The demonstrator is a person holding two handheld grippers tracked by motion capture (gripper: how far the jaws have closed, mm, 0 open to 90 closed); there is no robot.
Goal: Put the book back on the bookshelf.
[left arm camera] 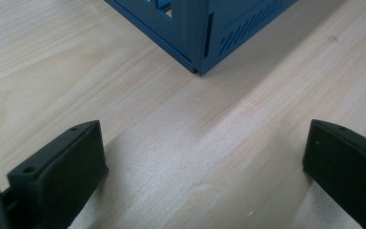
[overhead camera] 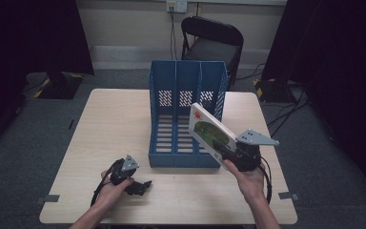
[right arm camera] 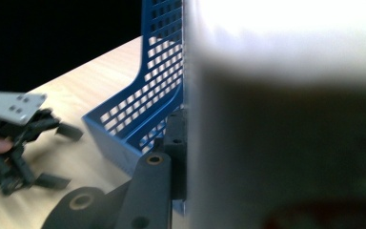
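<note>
Black fingers of your right gripper are clamped on the lower edge of a white book, which tilts in the air just over the right front corner of the blue file rack. In the right gripper view the book's cover blurs against the fingers. Your left gripper rests on the counter in front of the rack's left corner, fingers spread wide and holding nothing.

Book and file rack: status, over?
Right tongs shut on book, tilted above the blue file rack, right slot. Left tongs open, empty, on table. Nothing blocking the slot.
</note>
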